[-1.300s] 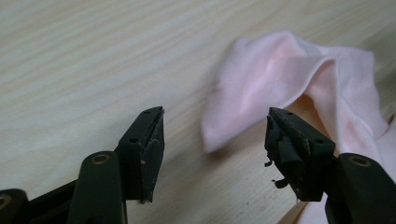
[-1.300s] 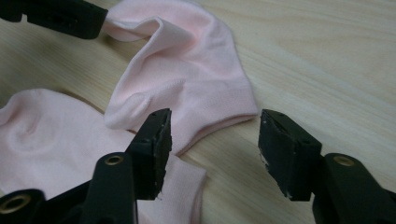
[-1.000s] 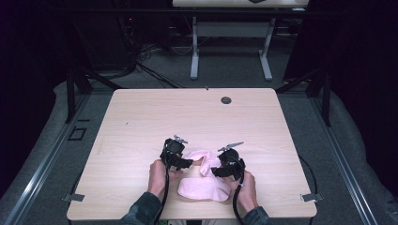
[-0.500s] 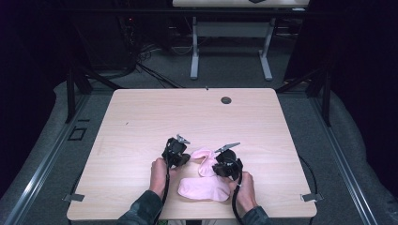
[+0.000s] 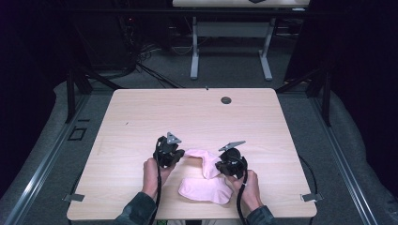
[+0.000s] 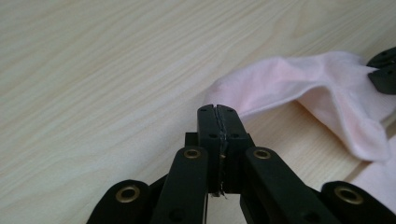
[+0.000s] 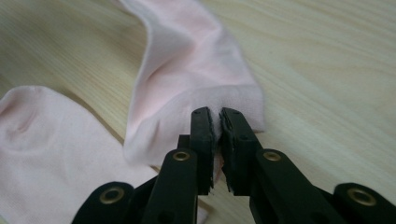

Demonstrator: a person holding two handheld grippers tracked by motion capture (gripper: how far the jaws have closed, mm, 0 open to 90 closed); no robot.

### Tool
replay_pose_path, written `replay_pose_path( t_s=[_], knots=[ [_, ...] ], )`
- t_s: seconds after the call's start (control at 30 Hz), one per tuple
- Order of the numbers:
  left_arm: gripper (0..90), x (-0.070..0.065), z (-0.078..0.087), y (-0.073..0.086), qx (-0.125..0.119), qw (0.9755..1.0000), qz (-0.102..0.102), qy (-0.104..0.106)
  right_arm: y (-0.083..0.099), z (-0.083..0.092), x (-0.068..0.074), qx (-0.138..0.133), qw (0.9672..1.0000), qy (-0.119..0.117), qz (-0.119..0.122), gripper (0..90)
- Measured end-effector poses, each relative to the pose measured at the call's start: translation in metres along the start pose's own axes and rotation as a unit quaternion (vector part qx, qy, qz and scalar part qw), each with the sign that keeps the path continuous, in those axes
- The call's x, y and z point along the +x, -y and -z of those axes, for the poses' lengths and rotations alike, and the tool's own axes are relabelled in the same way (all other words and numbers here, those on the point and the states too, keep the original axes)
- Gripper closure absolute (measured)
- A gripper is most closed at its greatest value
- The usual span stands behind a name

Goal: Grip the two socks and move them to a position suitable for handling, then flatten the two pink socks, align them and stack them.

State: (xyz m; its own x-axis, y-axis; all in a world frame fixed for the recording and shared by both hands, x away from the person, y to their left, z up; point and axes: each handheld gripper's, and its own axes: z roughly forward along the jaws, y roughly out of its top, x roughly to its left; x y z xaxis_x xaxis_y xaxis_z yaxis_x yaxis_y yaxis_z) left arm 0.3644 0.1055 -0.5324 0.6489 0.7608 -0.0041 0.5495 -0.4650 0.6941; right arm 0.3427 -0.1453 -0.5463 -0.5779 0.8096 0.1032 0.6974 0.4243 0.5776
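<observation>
Socks, pink ones, lie near the table's point(image 5: 141, 112) front edge. One sock point(image 5: 202, 160) hangs between the grippers; the other sock point(image 5: 204, 190) lies flat. I think they are stretching it out to lay it down next. The right gripper point(image 7: 215, 123) pinches its hem. The left gripper point(image 6: 218, 112) is closed; any sock between its tips can't be made out.

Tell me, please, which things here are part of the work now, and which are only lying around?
In use:
- left gripper, shut, its fingers at one end of the lifted pink sock
- right gripper, shut on the sock's other end
- second pink sock, flat beside them

Lying about:
- dark round piece at the table's far edge
</observation>
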Motion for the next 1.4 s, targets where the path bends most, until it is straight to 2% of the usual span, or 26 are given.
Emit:
replay_pose_path(
  t_s=[0.03, 0.07, 0.13, 0.2, 0.23, 0.3, 0.33, 0.47, 0.6, 0.67, 0.73, 0.77, 0.83, 0.93, 1.0, 1.03, 1.1, 1.13, 1.23, 1.27, 1.33, 1.37, 1.4],
  knots=[
    [90.0, -0.002, 0.004, 0.001, -0.003, 1.0000, -0.007, -0.003, -0.001, 0.001, -0.001, -0.006, 1.0000, -0.002, -0.006, 83.2],
    [90.0, -0.004, 0.008, 0.001, -0.003, 0.9999, -0.013, -0.003, -0.002, 0.003, -0.004, 0.000, 1.0000, 0.002, 0.002, 83.2],
    [90.0, -0.012, 0.012, 0.004, -0.002, 0.9994, -0.034, -0.010, -0.003, 0.005, -0.008, 0.000, 1.0000, 0.004, 0.002, 83.1],
    [90.0, -0.018, 0.014, 0.007, 0.003, 0.9988, -0.049, -0.008, -0.002, 0.005, -0.012, -0.002, 1.0000, -0.001, 0.000, 83.0],
    [90.0, -0.022, 0.014, 0.009, 0.005, 0.9985, -0.054, -0.007, -0.002, 0.005, -0.014, 0.008, 1.0000, 0.002, 0.005, 83.0],
    [89.9, -0.027, 0.012, 0.013, 0.016, 0.9979, -0.063, 0.000, -0.001, 0.001, -0.017, 0.003, 0.9999, 0.008, 0.007, 82.9],
    [89.9, -0.030, 0.010, 0.015, 0.019, 0.9974, -0.069, -0.001, -0.002, 0.001, -0.018, 0.013, 0.9999, 0.008, 0.008, 82.8],
    [89.8, -0.036, 0.003, 0.023, 0.039, 0.9961, -0.078, 0.010, -0.005, -0.001, -0.021, 0.022, 0.9991, 0.027, 0.027, 82.6],
    [89.3, -0.036, 0.001, 0.028, 0.048, 0.9959, -0.070, 0.030, -0.006, -0.003, -0.022, 0.024, 0.9981, 0.034, 0.045, 81.4],
    [85.6, -0.032, 0.003, 0.028, 0.046, 0.9963, -0.057, 0.046, -0.006, -0.004, -0.022, 0.024, 0.9980, 0.035, 0.048, 78.1],
    [72.5, -0.028, 0.009, 0.027, 0.039, 0.9966, -0.040, 0.061, -0.005, -0.004, -0.023, 0.019, 0.9984, 0.030, 0.045, 73.9],
    [67.9, -0.025, 0.012, 0.026, 0.035, 0.9965, -0.032, 0.069, -0.005, -0.002, -0.024, 0.025, 0.9980, 0.029, 0.050, 72.5],
    [58.8, -0.020, 0.019, 0.025, 0.023, 0.9969, -0.020, 0.072, -0.003, 0.000, -0.025, 0.020, 0.9982, 0.028, 0.050, 68.5],
    [54.0, -0.010, 0.025, 0.023, 0.011, 0.9984, -0.001, 0.055, 0.000, 0.003, -0.026, 0.015, 0.9980, 0.032, 0.052, 64.6],
    [53.3, -0.002, 0.023, 0.022, 0.015, 0.9987, 0.012, 0.047, 0.003, 0.004, -0.028, 0.019, 0.9979, 0.035, 0.050, 63.6],
    [53.3, 0.002, 0.021, 0.022, 0.014, 0.9985, 0.022, 0.047, 0.004, 0.003, -0.028, 0.011, 0.9986, 0.033, 0.041, 63.2],
    [53.0, 0.007, 0.014, 0.021, 0.019, 0.9983, 0.035, 0.041, 0.006, 0.003, -0.030, 0.016, 0.9985, 0.034, 0.041, 62.3],
    [53.0, 0.010, 0.010, 0.021, 0.025, 0.9975, 0.043, 0.051, 0.007, 0.003, -0.031, 0.017, 0.9983, 0.037, 0.041, 62.0],
    [52.8, 0.010, -0.003, 0.017, 0.046, 0.9966, 0.041, 0.055, 0.009, 0.003, -0.033, 0.011, 0.9988, 0.035, 0.033, 61.3],
    [53.1, 0.008, -0.008, 0.016, 0.051, 0.9969, 0.036, 0.047, 0.009, 0.003, -0.032, 0.002, 0.9993, 0.030, 0.024, 61.3],
    [54.4, 0.004, -0.016, 0.013, 0.063, 0.9965, 0.024, 0.050, 0.009, 0.002, -0.032, 0.007, 0.9989, 0.035, 0.030, 61.6],
    [55.0, -0.001, -0.020, 0.012, 0.070, 0.9967, 0.015, 0.038, 0.008, 0.001, -0.030, 0.005, 0.9991, 0.034, 0.026, 61.7],
    [55.2, -0.003, -0.023, 0.011, 0.075, 0.9965, 0.011, 0.035, 0.008, 0.000, -0.030, 0.008, 0.9987, 0.038, 0.033, 62.0]
  ],
)
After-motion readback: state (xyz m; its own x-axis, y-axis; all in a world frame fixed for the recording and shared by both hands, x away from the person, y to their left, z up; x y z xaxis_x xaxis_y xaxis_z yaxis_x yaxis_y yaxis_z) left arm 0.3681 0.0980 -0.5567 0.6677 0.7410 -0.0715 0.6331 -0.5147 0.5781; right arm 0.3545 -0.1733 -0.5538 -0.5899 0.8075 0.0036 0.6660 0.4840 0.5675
